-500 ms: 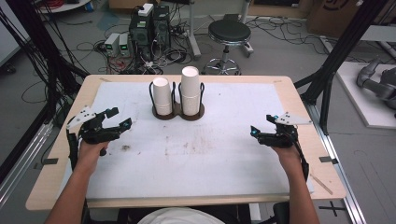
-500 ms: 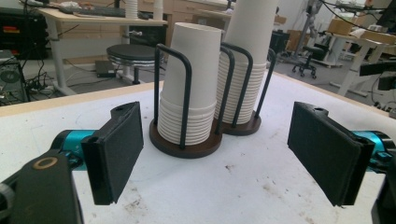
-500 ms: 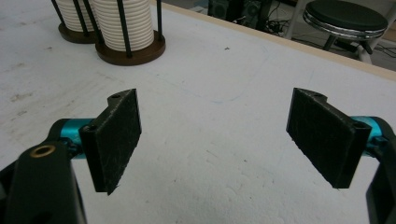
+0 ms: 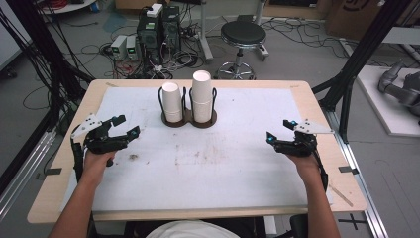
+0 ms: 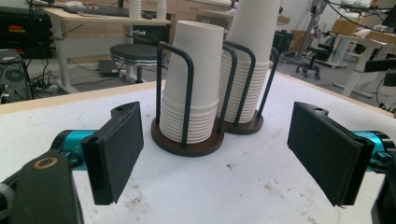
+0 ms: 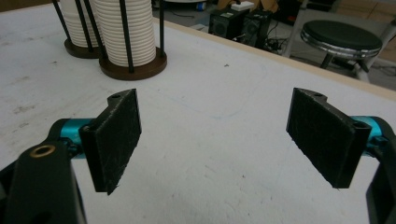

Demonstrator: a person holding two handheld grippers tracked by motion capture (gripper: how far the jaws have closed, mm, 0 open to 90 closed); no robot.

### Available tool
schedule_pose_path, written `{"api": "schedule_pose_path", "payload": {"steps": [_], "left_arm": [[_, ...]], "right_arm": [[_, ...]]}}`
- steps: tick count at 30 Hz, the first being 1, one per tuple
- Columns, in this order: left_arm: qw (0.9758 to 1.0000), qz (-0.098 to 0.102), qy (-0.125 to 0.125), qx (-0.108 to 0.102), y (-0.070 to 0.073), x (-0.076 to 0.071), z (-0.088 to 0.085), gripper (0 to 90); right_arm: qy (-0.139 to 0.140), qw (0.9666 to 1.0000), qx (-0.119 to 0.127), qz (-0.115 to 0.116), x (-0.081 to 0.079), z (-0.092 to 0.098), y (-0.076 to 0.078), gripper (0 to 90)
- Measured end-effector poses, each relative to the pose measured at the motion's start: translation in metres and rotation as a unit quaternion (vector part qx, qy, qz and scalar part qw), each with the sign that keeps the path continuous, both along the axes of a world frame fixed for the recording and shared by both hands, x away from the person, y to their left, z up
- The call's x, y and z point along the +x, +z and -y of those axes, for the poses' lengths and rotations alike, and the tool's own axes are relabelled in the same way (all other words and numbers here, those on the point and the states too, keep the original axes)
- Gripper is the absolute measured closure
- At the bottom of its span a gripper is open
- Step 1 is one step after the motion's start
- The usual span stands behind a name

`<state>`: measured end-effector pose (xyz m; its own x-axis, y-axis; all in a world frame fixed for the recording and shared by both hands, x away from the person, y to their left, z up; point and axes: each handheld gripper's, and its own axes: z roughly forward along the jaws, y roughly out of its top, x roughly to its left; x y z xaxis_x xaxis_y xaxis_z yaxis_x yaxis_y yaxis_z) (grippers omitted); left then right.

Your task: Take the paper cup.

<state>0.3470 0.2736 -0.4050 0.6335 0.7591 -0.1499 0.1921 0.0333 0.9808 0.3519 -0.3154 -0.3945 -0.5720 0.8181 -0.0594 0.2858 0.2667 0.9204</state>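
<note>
A wooden bench (image 4: pixel 324 124) carries a white sheet (image 4: pixel 247 163), smudged brown near its middle, perhaps with stains. On the sheet, toward the far edge, stands a dark double rack (image 4: pixel 189 120) holding two stacks of paper cups (image 4: pixel 202 96).

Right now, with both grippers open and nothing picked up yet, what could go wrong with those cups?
1. The taller cup stack rises well above its wire holder, so a sideways nudge might tip its top cups.
2. The cups look tightly nested, so a grab could lift several at once.
3. The left gripper points at the shorter stack; closing hard might crush thin paper.
</note>
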Motion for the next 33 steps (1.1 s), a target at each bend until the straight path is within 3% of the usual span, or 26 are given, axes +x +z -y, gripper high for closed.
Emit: {"api": "schedule_pose_path", "payload": {"steps": [4,7,10,15,19,24,26,27,33], "left_arm": [[1.0,0.001,0.007,0.002,-0.001,-0.003,-0.003,18.4],[0.9999,0.001,0.013,-0.001,0.0,-0.005,-0.006,18.4],[0.9999,0.001,0.015,-0.001,0.0,-0.006,-0.008,18.4],[0.9999,-0.002,0.012,-0.001,-0.002,-0.003,-0.008,18.4],[0.9999,-0.003,0.01,-0.001,-0.002,-0.002,-0.007,18.4],[0.9999,-0.003,0.009,-0.004,-0.002,-0.002,-0.007,18.4],[0.9999,-0.003,0.009,-0.004,-0.002,-0.002,-0.007,18.4],[0.9999,-0.003,0.009,-0.004,-0.002,-0.002,-0.007,18.4],[0.9999,-0.004,0.009,-0.005,-0.002,-0.002,-0.007,18.4]], "right_arm": [[0.014,0.9999,-0.007,0.004,0.0,-0.016,0.002,19.7],[0.025,0.9995,-0.007,0.015,-0.001,-0.022,0.004,30.4],[0.022,0.9996,-0.006,0.016,-0.001,-0.025,0.004,32.3],[0.036,0.999,0.007,0.025,0.001,-0.031,0.006,44.6],[0.049,0.9982,0.022,0.027,0.0,-0.039,0.006,61.0],[0.047,0.9975,0.03,0.043,-0.003,-0.043,0.01,73.2],[0.038,0.9973,0.016,0.06,-0.006,-0.046,0.011,82.3],[0.02,0.998,0.003,0.059,-0.007,-0.049,0.013,87.9],[0.022,0.998,0.01,0.058,-0.005,-0.053,0.016,90.0]]}}
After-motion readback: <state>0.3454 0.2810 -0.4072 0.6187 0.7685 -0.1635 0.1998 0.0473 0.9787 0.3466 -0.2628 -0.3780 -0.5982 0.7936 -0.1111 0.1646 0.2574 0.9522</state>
